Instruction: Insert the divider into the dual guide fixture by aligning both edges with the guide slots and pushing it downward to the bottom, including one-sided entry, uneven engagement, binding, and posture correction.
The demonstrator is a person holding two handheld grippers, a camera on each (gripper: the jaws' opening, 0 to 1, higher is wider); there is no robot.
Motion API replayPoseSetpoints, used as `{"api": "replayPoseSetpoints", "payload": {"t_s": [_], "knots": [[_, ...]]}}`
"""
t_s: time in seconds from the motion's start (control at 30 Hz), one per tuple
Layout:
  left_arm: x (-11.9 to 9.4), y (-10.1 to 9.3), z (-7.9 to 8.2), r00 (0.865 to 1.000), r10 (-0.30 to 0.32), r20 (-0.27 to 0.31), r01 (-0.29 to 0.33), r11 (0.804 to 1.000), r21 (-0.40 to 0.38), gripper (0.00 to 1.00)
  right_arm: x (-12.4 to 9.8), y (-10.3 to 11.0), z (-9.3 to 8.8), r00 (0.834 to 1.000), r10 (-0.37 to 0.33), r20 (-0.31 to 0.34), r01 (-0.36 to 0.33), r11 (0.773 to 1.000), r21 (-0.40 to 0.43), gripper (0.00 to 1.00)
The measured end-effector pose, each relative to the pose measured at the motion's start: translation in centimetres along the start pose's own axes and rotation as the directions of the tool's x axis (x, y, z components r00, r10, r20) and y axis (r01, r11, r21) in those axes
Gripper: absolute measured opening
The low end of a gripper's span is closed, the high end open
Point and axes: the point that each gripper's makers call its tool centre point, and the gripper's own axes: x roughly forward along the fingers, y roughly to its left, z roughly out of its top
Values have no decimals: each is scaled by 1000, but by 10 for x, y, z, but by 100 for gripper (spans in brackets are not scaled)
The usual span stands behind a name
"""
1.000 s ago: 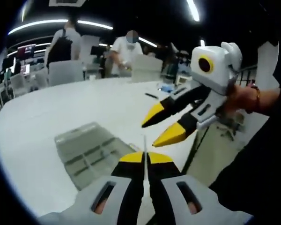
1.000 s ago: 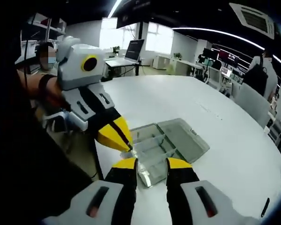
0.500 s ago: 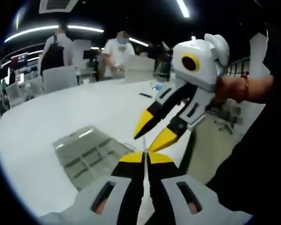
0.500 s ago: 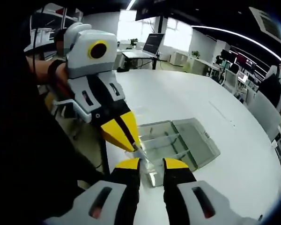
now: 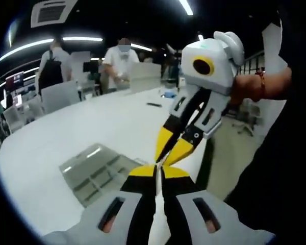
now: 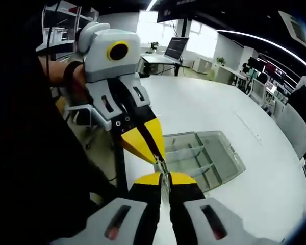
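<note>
My left gripper [image 5: 158, 171] and right gripper [image 6: 166, 177], tip to tip, both pinch the thin clear divider [image 6: 163, 168]; fixture [image 6: 203, 156] lies at 2 o'clock on the table [image 6: 214, 109].

A white table [image 5: 66, 132] carries a small dark object [image 5: 154, 104] near its far edge, where two people [image 5: 120, 61] stand among grey chairs [image 5: 61, 94]. A laptop [image 6: 174, 48] sits on a desk by bright windows [image 6: 206, 41]. Light strips [image 5: 81, 39] run overhead.
</note>
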Motion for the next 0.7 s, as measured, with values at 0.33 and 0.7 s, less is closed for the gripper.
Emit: {"api": "replayPoseSetpoints", "payload": {"t_s": [0.33,0.7], "knots": [[-3,4,5,999,21,46,-18,998,-56,3,-4,4,4,998,40,-41,-39,999,32,0],[-7,8,3,997,52,64,-45,994,-105,5,-4,3,9,994,93,-65,-90,995,44,0]]}}
